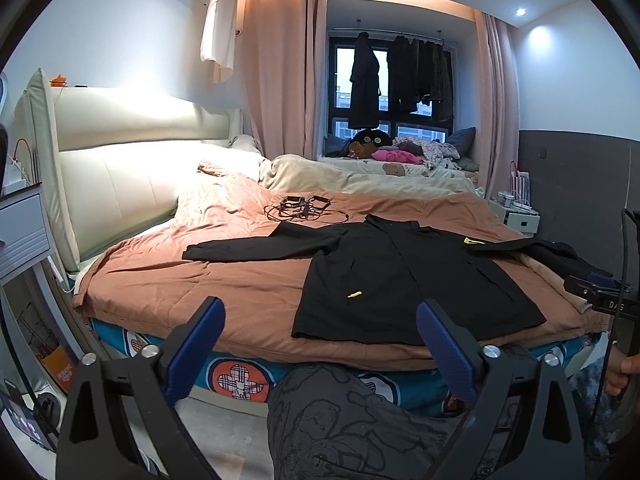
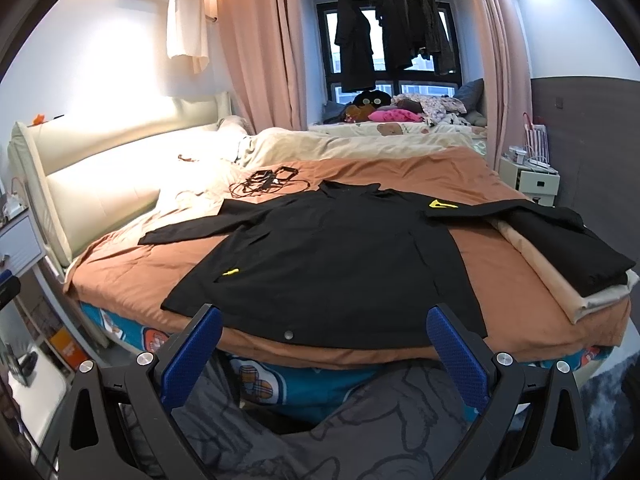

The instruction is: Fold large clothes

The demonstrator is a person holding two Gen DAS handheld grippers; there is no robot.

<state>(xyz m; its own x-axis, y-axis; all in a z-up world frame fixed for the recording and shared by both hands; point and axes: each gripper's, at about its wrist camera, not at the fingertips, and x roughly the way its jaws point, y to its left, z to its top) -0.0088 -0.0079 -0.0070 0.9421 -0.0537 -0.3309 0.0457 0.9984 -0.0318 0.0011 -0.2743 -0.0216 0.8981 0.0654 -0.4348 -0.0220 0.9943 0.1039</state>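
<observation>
A large black coat (image 1: pixel 400 276) (image 2: pixel 332 256) lies spread flat on the orange-brown bedspread (image 1: pixel 224 280) (image 2: pixel 132 264), collar toward the window, sleeves stretched out left and right, small yellow marks on it. The right sleeve (image 2: pixel 560 236) drapes over the bed's right corner. My left gripper (image 1: pixel 320 312) hangs open in front of the bed's near edge, left of the coat's hem, nothing between its blue pads. My right gripper (image 2: pixel 324 320) is open too, just short of the hem, empty. In the left wrist view the right gripper's body shows at the far right edge.
A tangle of black cables and small devices (image 1: pixel 300 206) (image 2: pixel 268 180) lies on the bed beyond the collar. A cream duvet (image 2: pixel 340 140) is bunched behind. A padded headboard (image 1: pixel 132 168) stands left, nightstands (image 2: pixel 528 180) on both sides. The person's patterned trouser legs (image 1: pixel 352 420) are below.
</observation>
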